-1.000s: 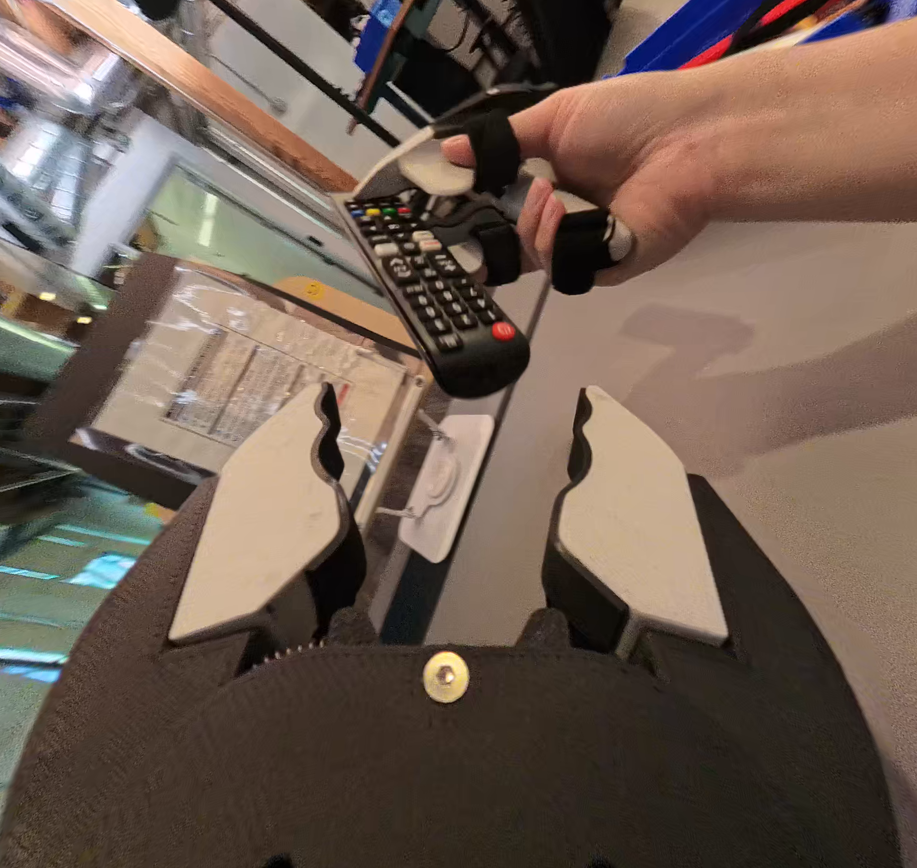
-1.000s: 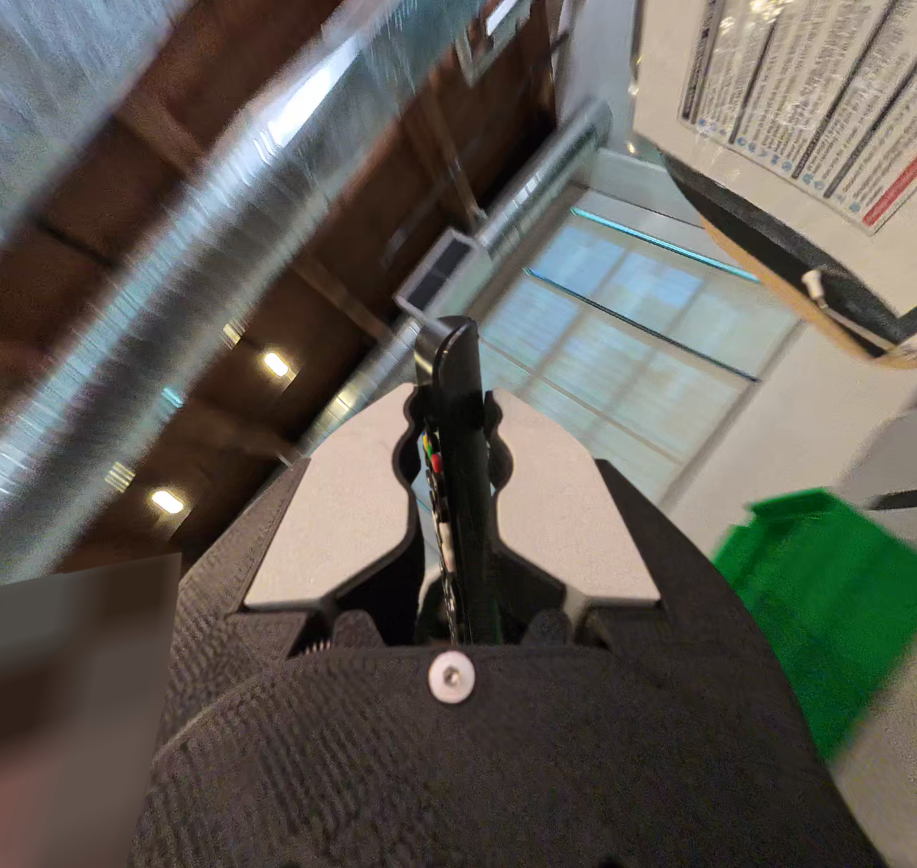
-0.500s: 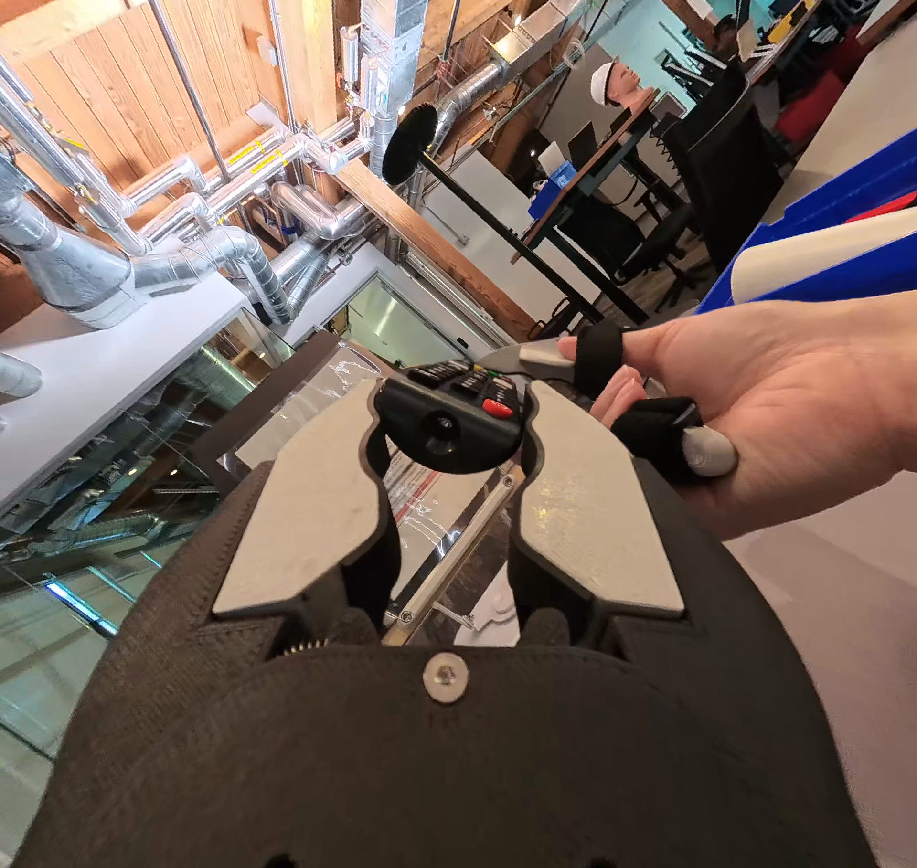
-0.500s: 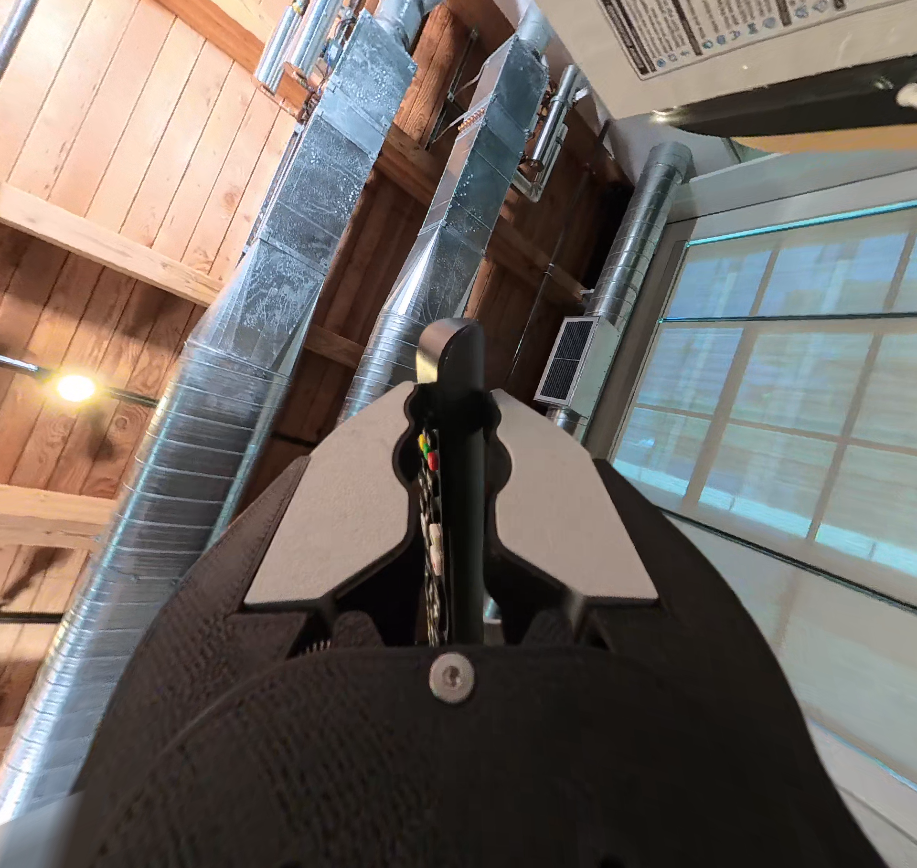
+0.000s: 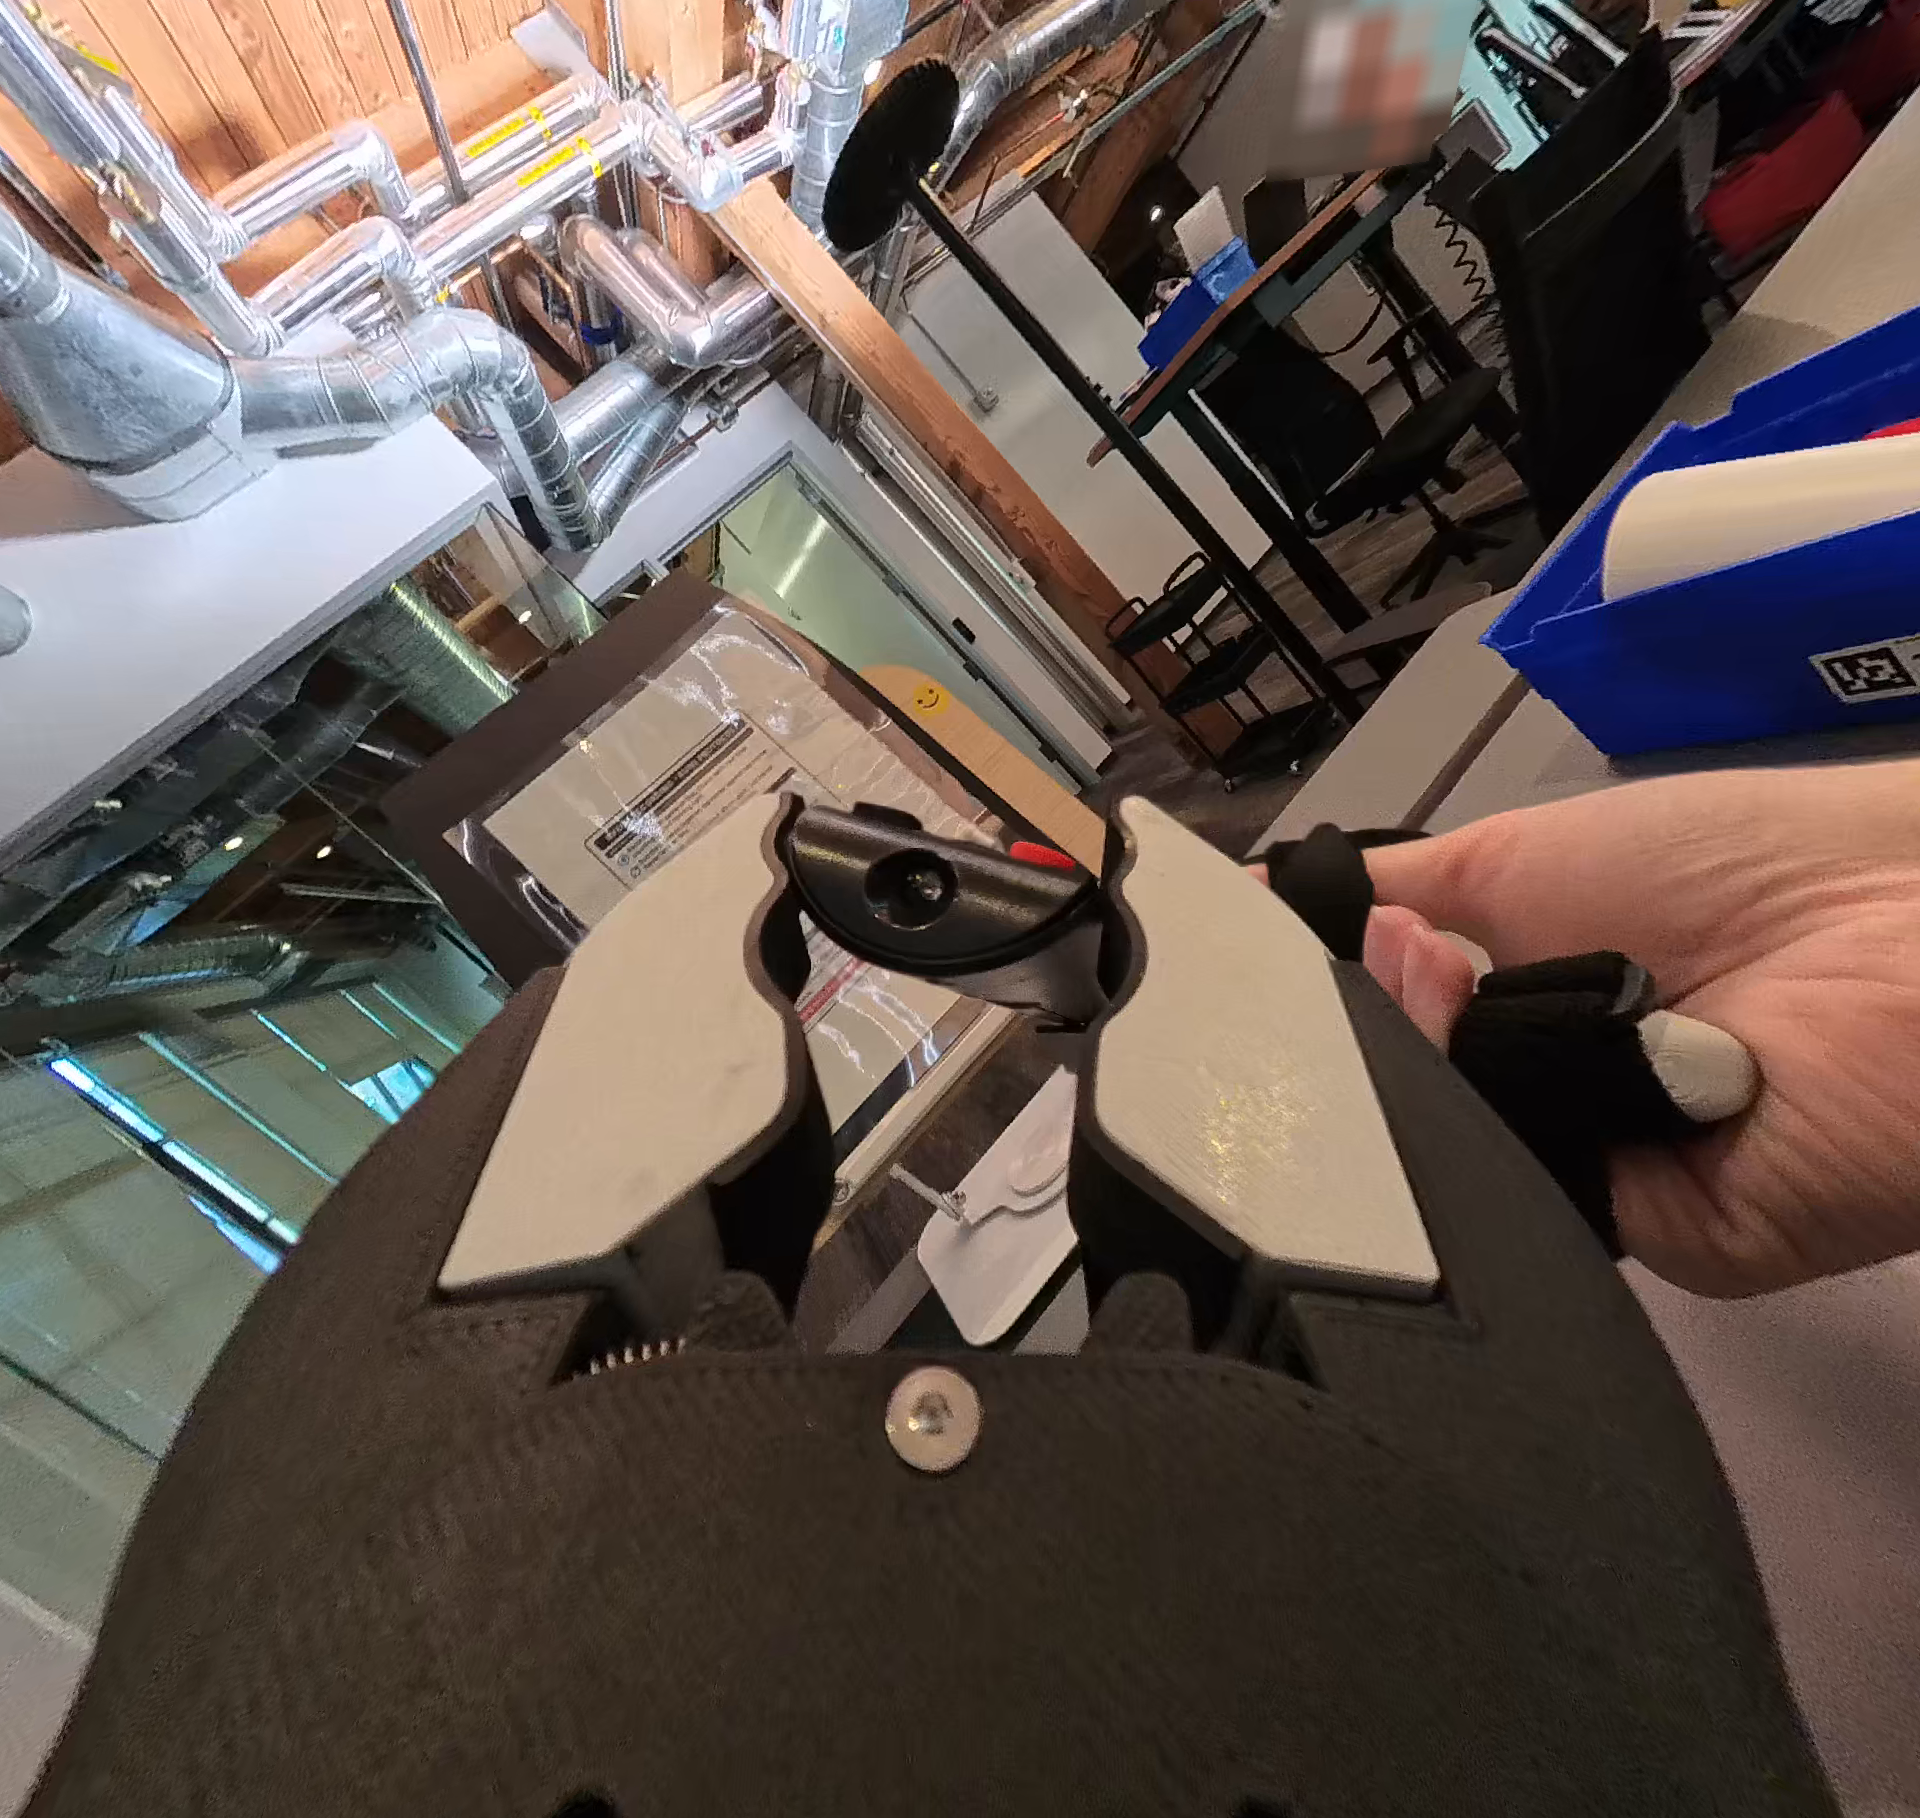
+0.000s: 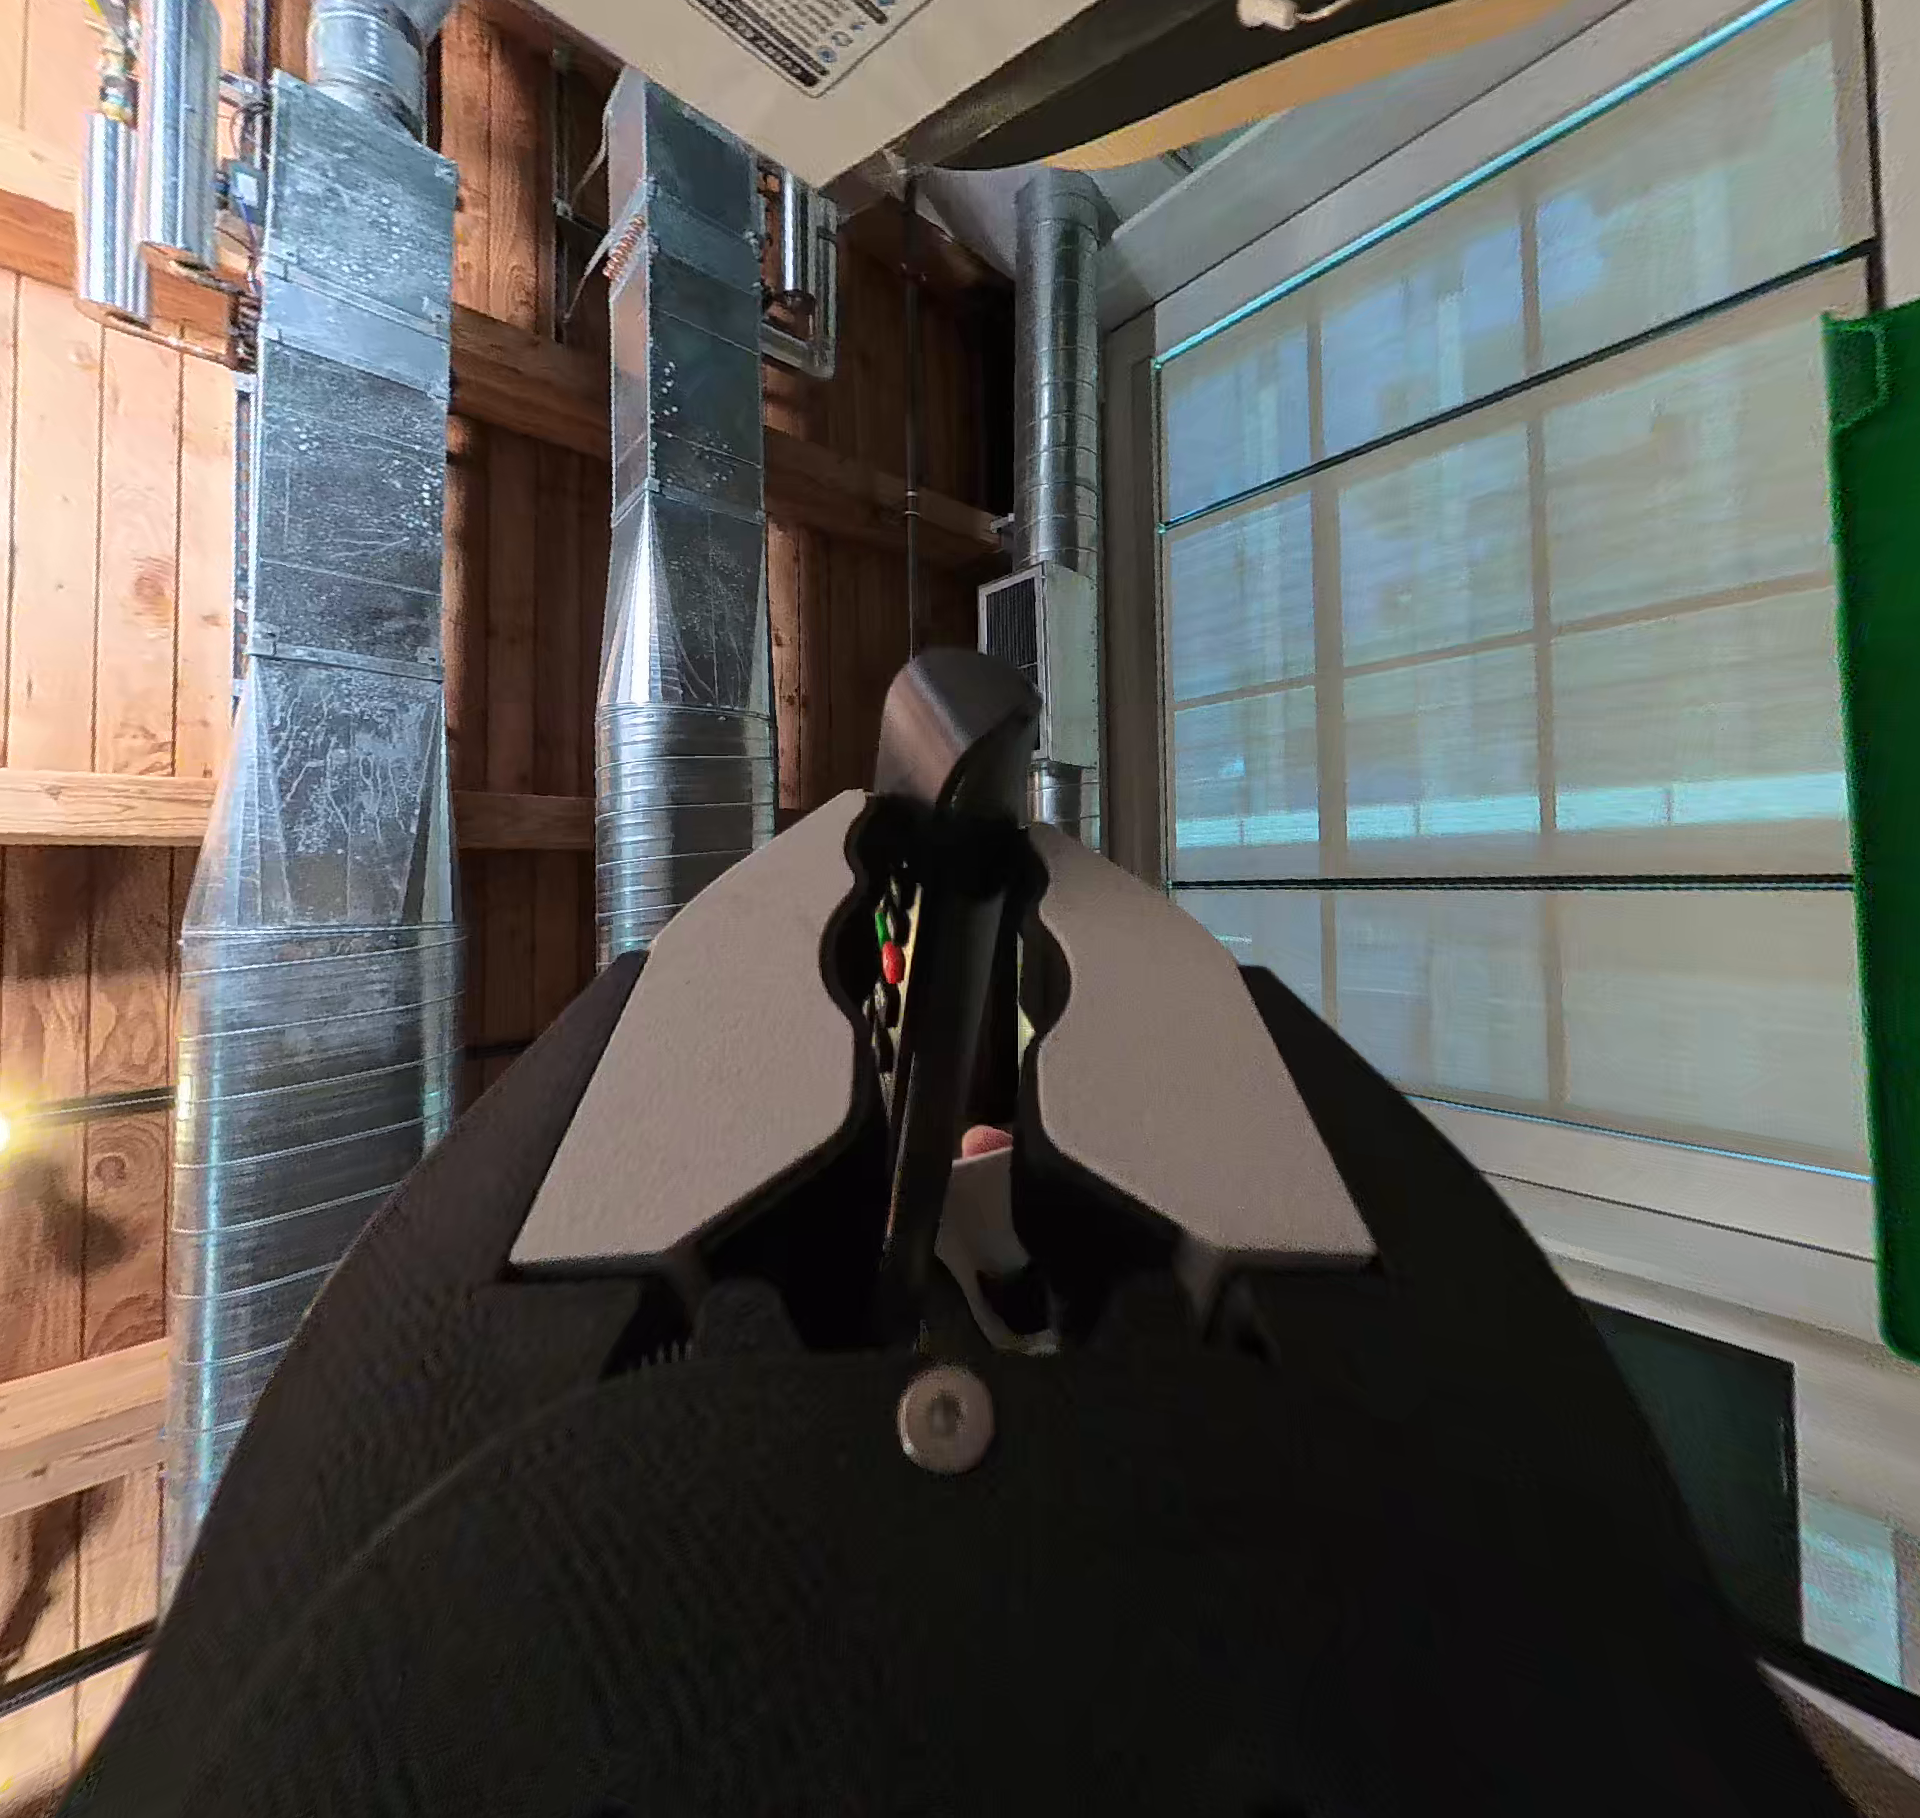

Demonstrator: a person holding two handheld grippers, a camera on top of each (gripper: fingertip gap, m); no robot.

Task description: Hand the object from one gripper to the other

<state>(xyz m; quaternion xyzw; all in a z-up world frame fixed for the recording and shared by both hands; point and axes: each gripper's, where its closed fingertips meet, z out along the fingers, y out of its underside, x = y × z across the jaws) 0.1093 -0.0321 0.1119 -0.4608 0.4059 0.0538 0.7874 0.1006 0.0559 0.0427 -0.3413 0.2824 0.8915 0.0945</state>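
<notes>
In the left wrist view, the left gripper (image 5: 940, 901) is nearest to the camera. Its two fingers are closed onto the end of the black remote control (image 5: 935, 911), one on each side, and the end face of the remote points toward the camera. Just to the right is a hand (image 5: 1662, 1020) with black straps on the fingers. It operates the other gripper, but that gripper itself is hidden behind the left one in this view.

In the right wrist view, the right gripper (image 6: 948, 864) also has its fingers closed on the remote control (image 6: 951, 895), which stands on its thin edge between them, the buttons facing left and the rounded end above the fingertips.

I judge the handover to be in the middle: both grippers hold the one remote, in the air, and nothing carries it from below. What is left is that the giving gripper opens and moves away. From these views alone I cannot say which one gives.

Counted: one remote, two grippers, one visible hand. Farther away, near the right edge of the grey table (image 5: 1766, 1456), stands one blue bin (image 5: 1704, 646). One framed printed sheet (image 5: 665, 802) stands behind the grippers. At the right edge of the right wrist view there is one green bin (image 6: 1875, 833).
</notes>
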